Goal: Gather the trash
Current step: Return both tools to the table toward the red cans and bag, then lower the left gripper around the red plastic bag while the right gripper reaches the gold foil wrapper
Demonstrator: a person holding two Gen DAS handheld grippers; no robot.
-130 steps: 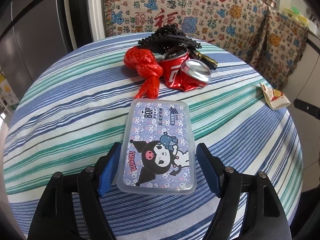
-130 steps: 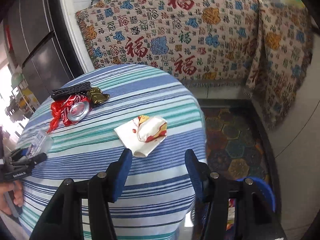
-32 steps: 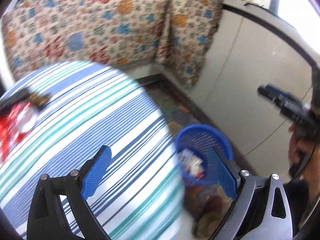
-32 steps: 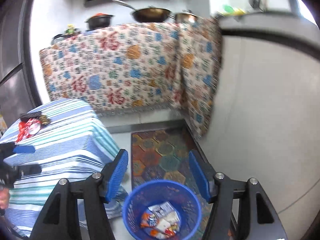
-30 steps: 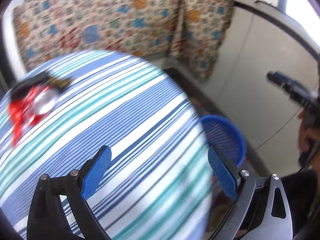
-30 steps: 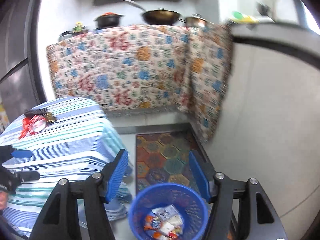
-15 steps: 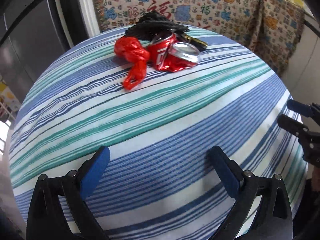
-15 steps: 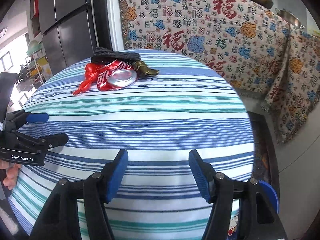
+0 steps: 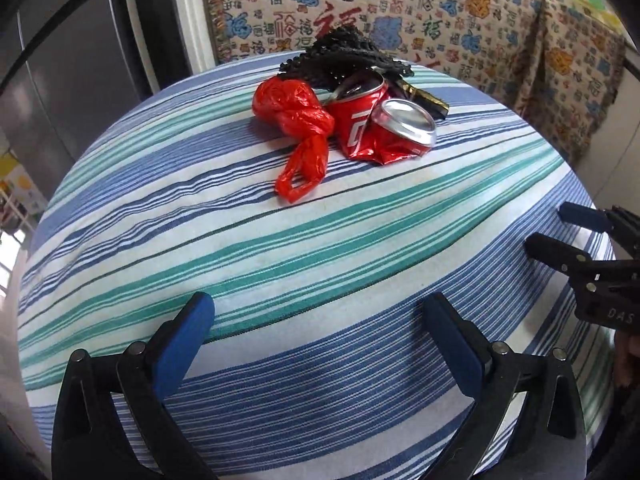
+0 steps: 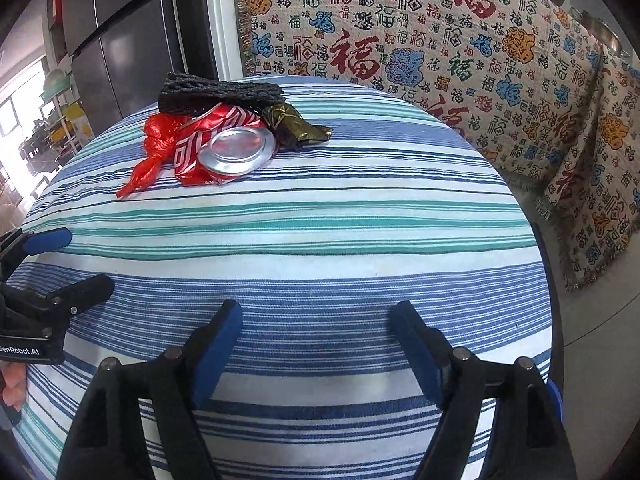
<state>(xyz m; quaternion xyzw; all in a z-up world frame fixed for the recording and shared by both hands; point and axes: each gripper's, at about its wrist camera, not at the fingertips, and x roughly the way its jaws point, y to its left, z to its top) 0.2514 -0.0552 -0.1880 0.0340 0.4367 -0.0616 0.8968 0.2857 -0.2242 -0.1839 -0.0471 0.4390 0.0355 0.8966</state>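
A pile of trash lies at the far side of the round striped table (image 9: 320, 240): a knotted red plastic bag (image 9: 300, 128), a crushed red can (image 9: 380, 128), a black mesh net (image 9: 344, 56) and a dark gold wrapper (image 9: 424, 98). The same pile shows in the right wrist view: bag (image 10: 156, 148), can (image 10: 228, 144), net (image 10: 216, 94), wrapper (image 10: 296, 126). My left gripper (image 9: 316, 320) is open and empty over the table's near edge. My right gripper (image 10: 316, 328) is open and empty over the near right part of the table (image 10: 320, 240).
A patterned cloth (image 10: 440, 60) hangs over the counter behind the table. A dark fridge (image 10: 120, 32) stands at the back left. The blue bin's rim (image 10: 556, 400) peeks out at the table's right edge. The right gripper shows in the left wrist view (image 9: 560, 232).
Both grippers have swung back from the blue bin on the floor to the table. Both are empty; the plastic box and the paper wrapper seen earlier are off the table.
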